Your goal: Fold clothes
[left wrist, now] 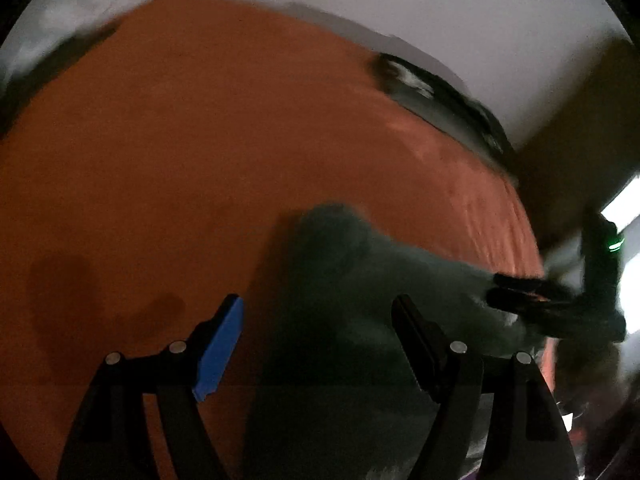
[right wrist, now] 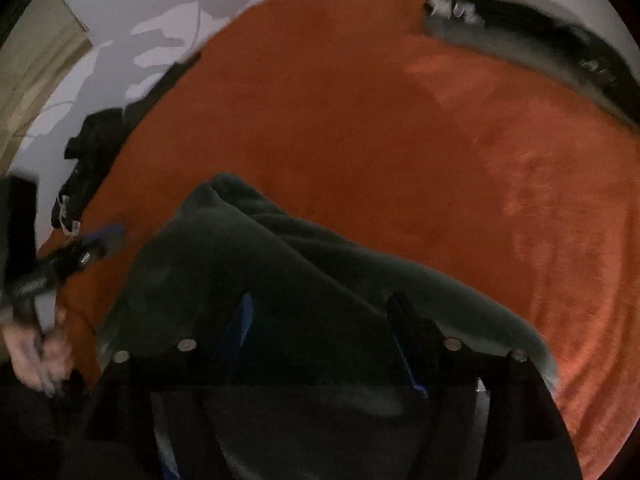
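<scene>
A dark green garment lies bunched on an orange blanket. My left gripper is open above the garment's left edge, with its blue pad over the blanket and nothing between its fingers. My right gripper reaches in from the right at the garment's far side. In the right wrist view its fingers stand apart over the garment; this right gripper is open, and no cloth is pinched between the pads. The left gripper shows blurred at the left, held by a hand.
A black and grey item lies along the blanket's far edge. More dark clothing sits at the blanket's left edge. Beyond the blanket is a pale wall or floor. Both views are blurred.
</scene>
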Demonstrator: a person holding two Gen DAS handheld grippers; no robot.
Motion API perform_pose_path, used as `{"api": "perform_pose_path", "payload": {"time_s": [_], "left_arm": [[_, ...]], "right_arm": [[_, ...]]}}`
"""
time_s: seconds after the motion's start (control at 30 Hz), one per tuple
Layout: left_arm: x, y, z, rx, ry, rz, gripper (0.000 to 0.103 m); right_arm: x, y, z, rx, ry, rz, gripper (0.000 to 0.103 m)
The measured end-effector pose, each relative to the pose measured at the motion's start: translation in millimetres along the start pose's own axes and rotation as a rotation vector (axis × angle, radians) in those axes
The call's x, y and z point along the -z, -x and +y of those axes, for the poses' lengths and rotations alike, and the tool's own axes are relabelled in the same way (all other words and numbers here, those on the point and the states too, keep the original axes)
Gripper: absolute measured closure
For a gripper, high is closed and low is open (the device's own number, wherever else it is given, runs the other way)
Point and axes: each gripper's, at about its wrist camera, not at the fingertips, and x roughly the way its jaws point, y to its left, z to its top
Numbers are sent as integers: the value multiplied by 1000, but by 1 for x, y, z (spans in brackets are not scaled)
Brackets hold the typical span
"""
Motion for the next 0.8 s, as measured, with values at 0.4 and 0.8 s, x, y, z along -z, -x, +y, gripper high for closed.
{"api": "perform_pose_path", "payload": {"time_s": [0.4, 0.8], "left_arm": [[45, 2, 26, -23, 53, -23, 23], [48, 1, 34, -37, 82, -27, 23]], "right_arm": [[6, 10, -26, 64, -170, -113, 86], [-73, -56, 68, 4, 71, 1, 65]]}}
